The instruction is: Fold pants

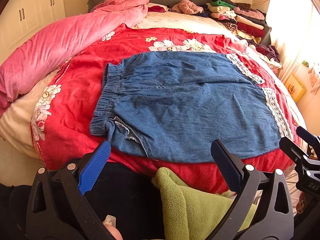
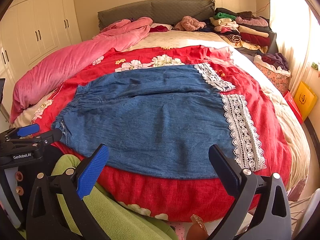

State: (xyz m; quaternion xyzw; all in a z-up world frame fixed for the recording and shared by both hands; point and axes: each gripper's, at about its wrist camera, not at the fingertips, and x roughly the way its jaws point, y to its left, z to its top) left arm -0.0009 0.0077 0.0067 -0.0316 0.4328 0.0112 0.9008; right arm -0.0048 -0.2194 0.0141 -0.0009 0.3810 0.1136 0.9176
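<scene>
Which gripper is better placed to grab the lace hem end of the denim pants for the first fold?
Probably the right gripper: open, it faces the near lace hem of the pants. The left gripper sits nearer the waistband.

So the bed [image 2: 296,128] has a red floral quilt [image 2: 180,196] on it, denim pants [image 2: 152,124] flat on top, pink blanket [image 2: 66,64] bunched left, folded clothes [image 2: 244,30] stacked by the headboard.

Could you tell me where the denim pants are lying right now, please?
In both wrist views the denim pants lie spread flat on the red floral quilt at the near edge of the bed, elastic waistband to the left, lace-trimmed hems to the right.
</scene>
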